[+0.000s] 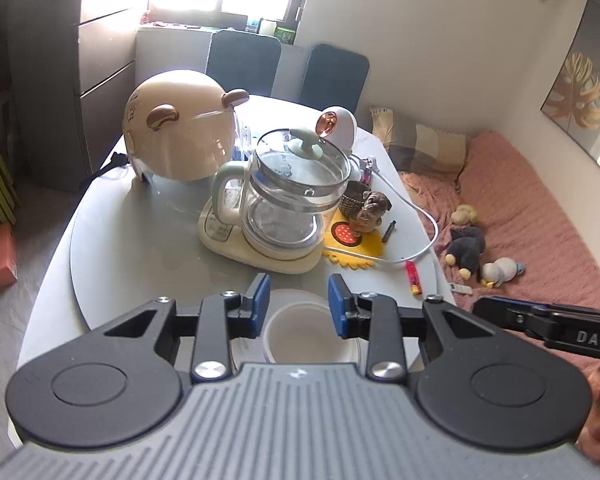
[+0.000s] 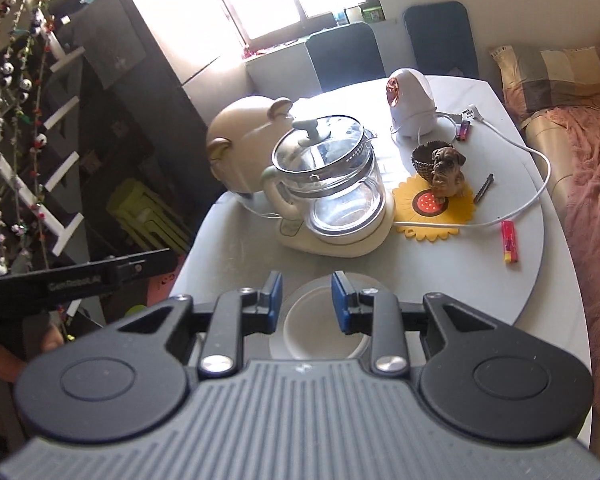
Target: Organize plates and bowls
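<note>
A white bowl [image 1: 308, 336] sits inside a pale plate [image 1: 300, 296] near the front edge of the grey oval table [image 1: 140, 240]. My left gripper [image 1: 299, 282] hovers above them, open, with nothing between its blue pads [image 1: 260, 300]. In the right wrist view the same bowl [image 2: 324, 332] and plate [image 2: 298, 291] lie under my right gripper [image 2: 307, 280], which is also open and empty. Both gripper bodies hide the near side of the stack. Each gripper's black side shows at the edge of the other's view.
Behind the stack stand a glass kettle [image 1: 292, 184] on a cream base, a beige helmet [image 1: 180, 132], a white round device [image 1: 338, 124], and a dog figurine [image 2: 446, 172] on a sunflower mat. A white cable [image 2: 540, 184] and red lighter [image 2: 509, 246] lie right. A pink bed [image 1: 532, 220] borders the table.
</note>
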Motion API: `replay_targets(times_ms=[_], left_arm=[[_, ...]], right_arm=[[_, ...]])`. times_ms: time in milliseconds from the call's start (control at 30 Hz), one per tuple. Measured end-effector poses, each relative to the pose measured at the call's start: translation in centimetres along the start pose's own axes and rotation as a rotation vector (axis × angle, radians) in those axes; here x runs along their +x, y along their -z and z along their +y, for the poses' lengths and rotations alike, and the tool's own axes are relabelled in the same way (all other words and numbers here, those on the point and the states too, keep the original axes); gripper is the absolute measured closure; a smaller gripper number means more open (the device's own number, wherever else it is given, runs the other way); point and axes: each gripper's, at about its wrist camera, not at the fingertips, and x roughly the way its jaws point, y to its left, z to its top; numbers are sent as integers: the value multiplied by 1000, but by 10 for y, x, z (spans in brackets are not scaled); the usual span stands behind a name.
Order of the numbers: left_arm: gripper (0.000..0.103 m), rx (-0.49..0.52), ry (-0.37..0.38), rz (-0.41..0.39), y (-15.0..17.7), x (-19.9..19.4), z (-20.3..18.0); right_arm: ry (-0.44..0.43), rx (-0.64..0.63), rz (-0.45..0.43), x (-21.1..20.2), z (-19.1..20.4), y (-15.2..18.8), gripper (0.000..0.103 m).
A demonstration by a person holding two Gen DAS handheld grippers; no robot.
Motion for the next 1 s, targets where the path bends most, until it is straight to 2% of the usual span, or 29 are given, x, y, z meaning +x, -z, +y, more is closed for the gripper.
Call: replay_targets(times_ms=[100, 200, 300, 400, 500, 633, 900, 1000], left_arm=[[66, -3, -21, 2, 12, -13, 1], [66, 23, -91, -27, 25, -36, -5], [66, -2, -84, -35, 36, -60, -6], [66, 0, -110, -58, 46, -80, -10], [66, -20, -96, -68, 54, -94, -12], [66, -42, -80, -62, 65, -98, -8], [66, -7, -137, -9, 89, -101, -14], [66, -43, -119, 0, 92, -105, -13]], right_arm=[[11, -28, -23, -18, 5, 10, 72], [44, -84, -59, -36, 17, 21, 72], [57, -92, -69, -51, 25, 32, 72], [62, -89, -60, -61, 30, 44, 72], [71, -114, -46, -67, 34, 55, 72], [96, -157, -58, -71, 36, 60, 72], [106, -148, -38, -69, 33, 65, 72], [124, -146, -26, -67, 32, 69, 72]])
